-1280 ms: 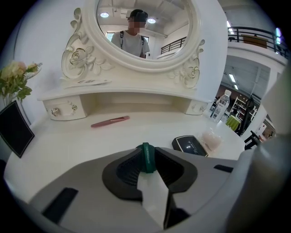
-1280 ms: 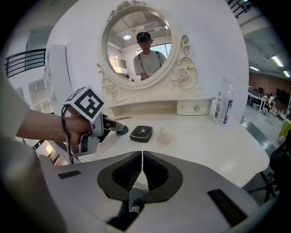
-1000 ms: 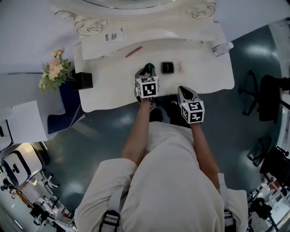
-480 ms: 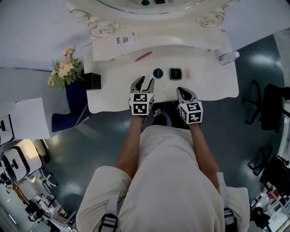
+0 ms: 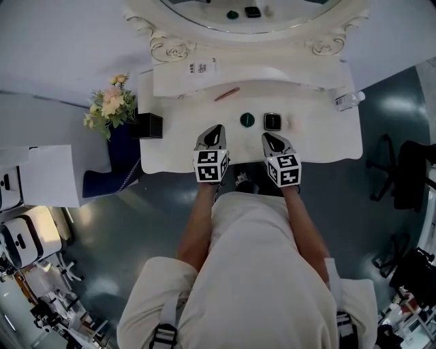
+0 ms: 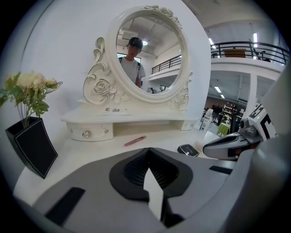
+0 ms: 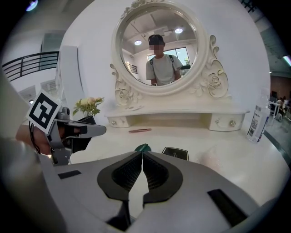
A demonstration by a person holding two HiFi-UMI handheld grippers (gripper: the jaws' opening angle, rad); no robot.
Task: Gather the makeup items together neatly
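Left gripper (image 5: 214, 129) is hovering over the near edge of the white table (image 5: 170, 146). Its jaws have just been closing and are now resting together with nothing between them. Right gripper (image 5: 270, 138) is hanging beside it over the same edge, likewise clenched and carrying nothing.

Makeup items are lying in a short row on the table just beyond the gripper tips. The green round item (image 5: 247, 120) is sitting on the left. The black square compact (image 5: 272, 122) is lying just beside it on the right. A pale pink patch (image 5: 294, 123) is showing next to the compact; it is possibly a puff, but it is too faint to tell. The pink pencil (image 5: 227, 94) is lying apart from the row, further back and to the left, near the drawer shelf under the mirror (image 5: 252, 17).

A clear bottle (image 5: 349, 100) is standing at the table's far right corner. Flowers (image 5: 109, 105) in a black vase (image 5: 148, 126) are standing at the left end.
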